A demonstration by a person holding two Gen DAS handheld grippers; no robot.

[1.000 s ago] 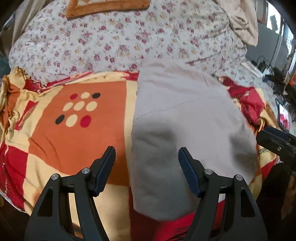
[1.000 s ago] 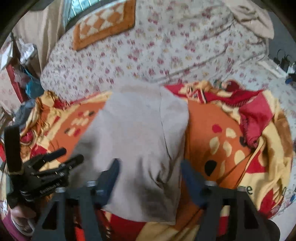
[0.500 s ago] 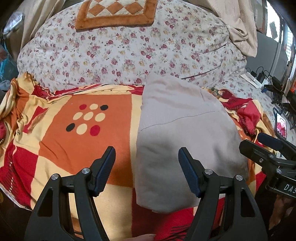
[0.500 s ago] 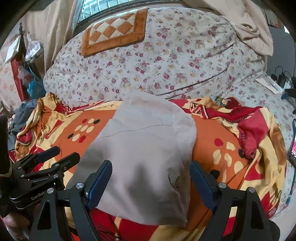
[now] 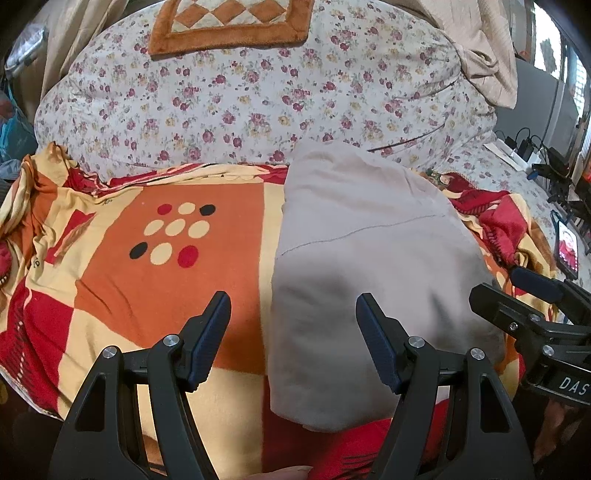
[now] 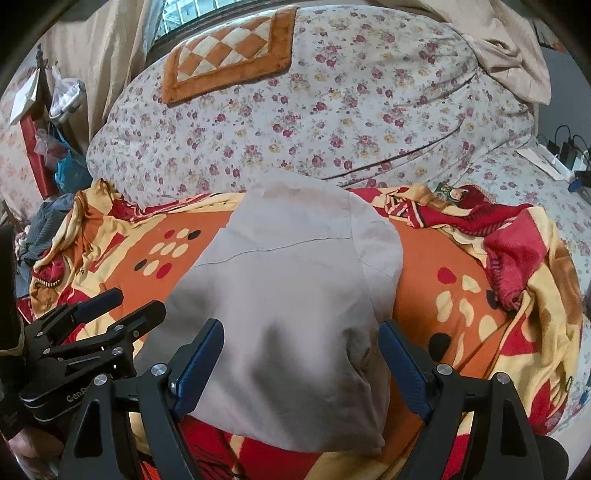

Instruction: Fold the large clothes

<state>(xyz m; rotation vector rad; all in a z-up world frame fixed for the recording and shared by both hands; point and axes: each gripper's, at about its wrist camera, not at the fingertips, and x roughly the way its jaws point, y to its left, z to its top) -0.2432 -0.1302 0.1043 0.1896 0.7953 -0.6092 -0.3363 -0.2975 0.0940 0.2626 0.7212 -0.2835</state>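
A folded beige garment (image 5: 365,266) (image 6: 291,295) lies flat on an orange, red and yellow blanket (image 5: 147,266) (image 6: 461,306) spread over the bed. My left gripper (image 5: 293,314) hovers open above the garment's left edge, one finger over the blanket and the other over the cloth, nothing between the pads. My right gripper (image 6: 301,343) is open too, held above the garment's near part with the cloth lying untouched below its fingers. Each gripper appears in the other's view: the right gripper (image 5: 532,314) at the right edge, the left gripper (image 6: 99,325) at the left.
A big floral duvet (image 5: 258,103) (image 6: 314,118) is heaped behind the blanket, with an orange checkered cushion (image 5: 229,22) on top. Beige cloth (image 5: 484,48) hangs at the back right. Cables and chargers (image 5: 535,155) and a phone (image 5: 567,251) lie at the right; bags (image 6: 62,122) stand at the left.
Both grippers have drawn back and up from the garment, so more of the duvet and cushion shows. The garment lies unmoved and both pairs of jaws stay open.
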